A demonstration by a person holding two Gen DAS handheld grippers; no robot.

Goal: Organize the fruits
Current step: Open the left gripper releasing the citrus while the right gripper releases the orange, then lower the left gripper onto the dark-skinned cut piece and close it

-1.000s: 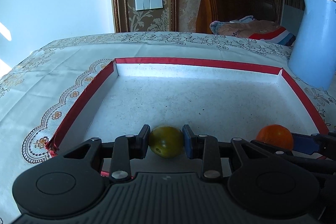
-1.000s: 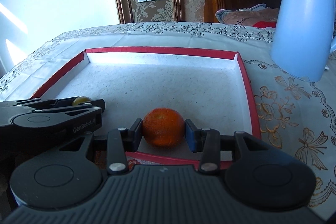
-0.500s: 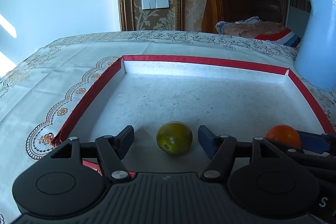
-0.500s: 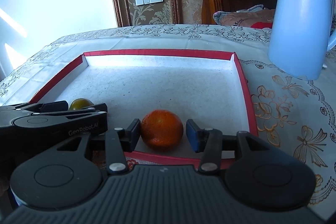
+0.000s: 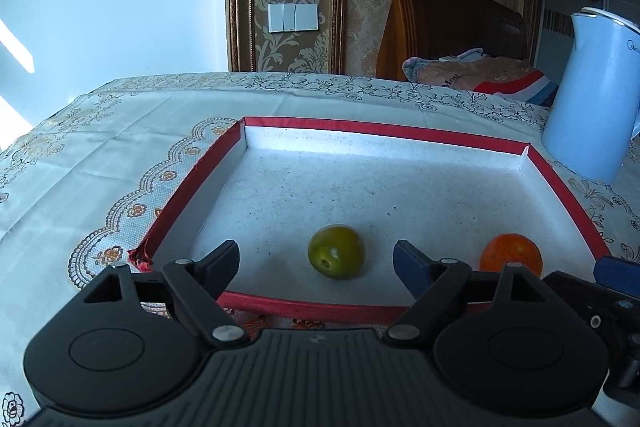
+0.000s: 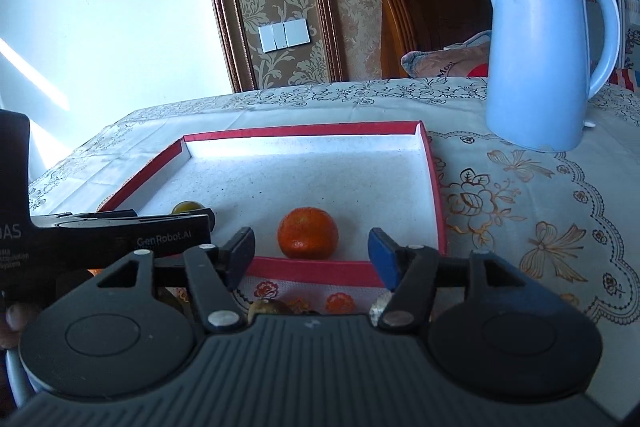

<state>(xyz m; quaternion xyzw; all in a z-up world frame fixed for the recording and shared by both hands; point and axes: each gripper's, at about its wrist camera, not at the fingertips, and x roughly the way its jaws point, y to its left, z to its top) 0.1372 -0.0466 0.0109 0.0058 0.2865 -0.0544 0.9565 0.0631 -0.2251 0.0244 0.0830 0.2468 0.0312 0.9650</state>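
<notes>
Inside a red-rimmed white shallow tray, a round green fruit and round orange tangerine lie free as the left gripper and right gripper spread their jaws apart

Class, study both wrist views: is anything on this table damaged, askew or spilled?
Yes: the red tray's near-left corner looks torn and frayed. Otherwise nothing stands out: the green fruit and orange fruit sit inside, and the kettle stands upright.
</notes>
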